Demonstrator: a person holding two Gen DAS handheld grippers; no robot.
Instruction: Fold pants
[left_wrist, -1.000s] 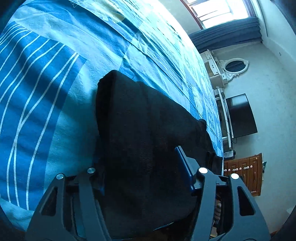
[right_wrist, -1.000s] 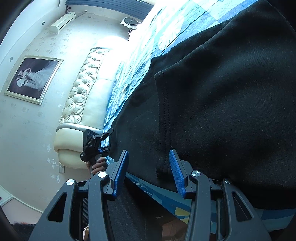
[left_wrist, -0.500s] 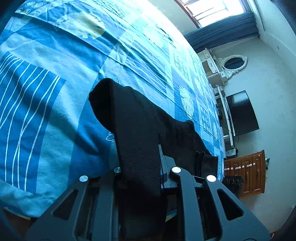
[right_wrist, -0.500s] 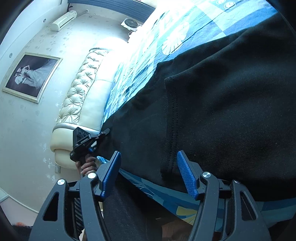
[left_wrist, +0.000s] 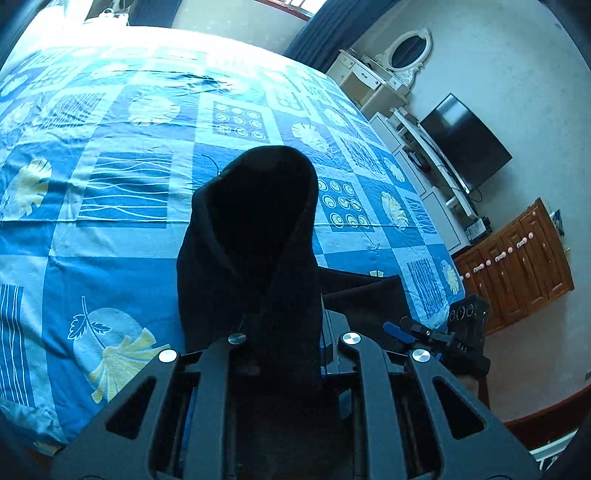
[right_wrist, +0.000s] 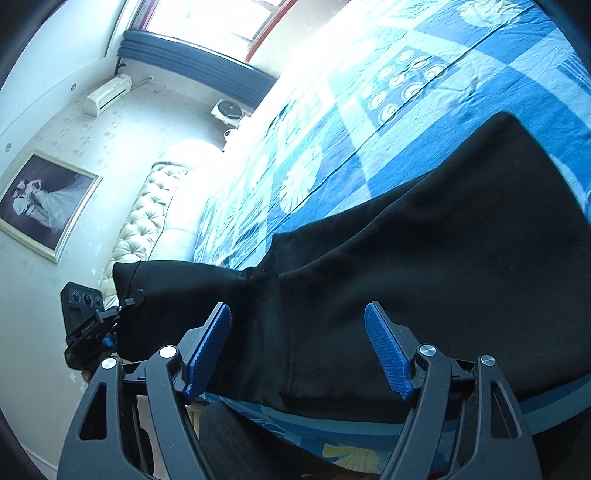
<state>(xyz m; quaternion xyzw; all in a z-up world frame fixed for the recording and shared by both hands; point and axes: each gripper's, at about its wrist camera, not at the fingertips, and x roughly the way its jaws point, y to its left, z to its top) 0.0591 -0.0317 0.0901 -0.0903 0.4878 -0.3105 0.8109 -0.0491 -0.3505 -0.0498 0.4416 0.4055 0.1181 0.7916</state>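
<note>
Bedspread (left_wrist: 110, 240) lies open beyond the pants (left_wrist: 255, 236) draping the left tool (left_wrist: 288, 354).

Black pants (right_wrist: 424, 280) on bed, one end raised.

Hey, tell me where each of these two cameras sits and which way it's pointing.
Left wrist: sits on the left gripper, facing across the blue patterned bedspread toward a wall TV; its fingers clamp the black fabric pants.
Right wrist: sits on the right gripper, open, facing the tufted cream headboard.
Shared: pants, bedspread; each view shows the other gripper.
</note>
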